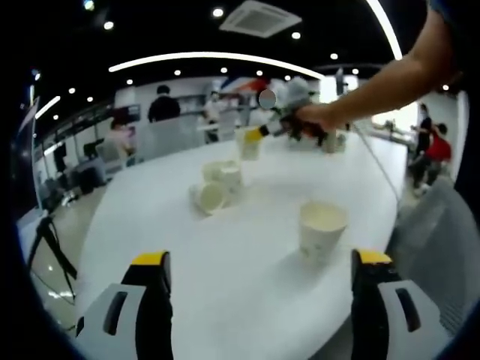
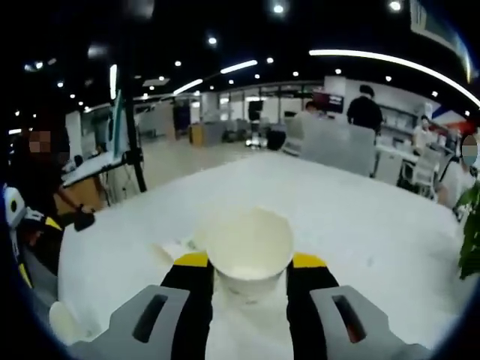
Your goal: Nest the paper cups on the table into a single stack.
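Observation:
An upright paper cup [image 1: 321,229] stands on the white table [image 1: 247,300], just ahead of my left gripper [image 1: 261,262] and towards its right jaw. That gripper is open, with nothing between its jaws. Farther off is a small cluster of cups [image 1: 223,176], one of them lying on its side [image 1: 210,196]. Beyond them a person's hand holds my right gripper [image 1: 281,127], which grips a cup [image 1: 249,142]. In the right gripper view, my right gripper [image 2: 250,262] is shut on that paper cup [image 2: 249,251], which is upright with its mouth open. Another cup [image 2: 64,322] shows at the lower left.
The table's edge curves along the left [image 1: 90,247] and the right [image 1: 390,187]. A grey chair [image 1: 427,225] stands at the right edge. Several people sit or stand at desks beyond the table. A tripod leg [image 1: 49,240] stands on the floor at left.

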A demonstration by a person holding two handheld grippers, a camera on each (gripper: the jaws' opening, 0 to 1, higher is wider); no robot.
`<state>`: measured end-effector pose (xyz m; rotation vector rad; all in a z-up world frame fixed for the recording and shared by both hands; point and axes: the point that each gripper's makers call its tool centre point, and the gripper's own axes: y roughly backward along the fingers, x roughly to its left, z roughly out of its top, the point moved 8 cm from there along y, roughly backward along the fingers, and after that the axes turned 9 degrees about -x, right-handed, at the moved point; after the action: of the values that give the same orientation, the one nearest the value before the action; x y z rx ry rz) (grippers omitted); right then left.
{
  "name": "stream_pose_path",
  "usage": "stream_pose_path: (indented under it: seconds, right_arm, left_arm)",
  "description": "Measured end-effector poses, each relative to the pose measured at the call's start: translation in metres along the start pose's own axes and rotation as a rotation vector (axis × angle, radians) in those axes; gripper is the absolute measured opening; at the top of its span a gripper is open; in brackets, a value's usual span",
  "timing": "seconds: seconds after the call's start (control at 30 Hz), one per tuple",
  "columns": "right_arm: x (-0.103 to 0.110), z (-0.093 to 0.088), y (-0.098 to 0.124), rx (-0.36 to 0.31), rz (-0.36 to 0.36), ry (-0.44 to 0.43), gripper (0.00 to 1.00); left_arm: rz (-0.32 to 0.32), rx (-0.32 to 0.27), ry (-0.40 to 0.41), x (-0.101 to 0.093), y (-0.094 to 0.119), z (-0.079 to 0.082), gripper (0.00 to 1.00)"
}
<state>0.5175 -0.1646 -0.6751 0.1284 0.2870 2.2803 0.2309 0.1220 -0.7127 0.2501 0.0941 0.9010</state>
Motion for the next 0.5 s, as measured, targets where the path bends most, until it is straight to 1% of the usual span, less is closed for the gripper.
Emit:
stream_pose_path:
  seconds: [0.13, 0.3, 0.5]
  right_arm:
    - [0.003, 0.006, 0.003, -0.004, 0.002, -0.003, 0.35]
    - [0.006, 0.007, 0.005, -0.006, 0.011, 0.001, 0.35]
    - [0.015, 0.010, 0.010, -0.014, 0.026, -0.003, 0.35]
  left_arm:
    - [0.000, -0.002, 0.001, 0.001, 0.000, 0.001, 0.98]
    - [0.004, -0.007, 0.009, 0.002, 0.000, 0.001, 0.98]
    - [-0.003, -0.004, -0.002, 0.001, -0.001, 0.000, 0.98]
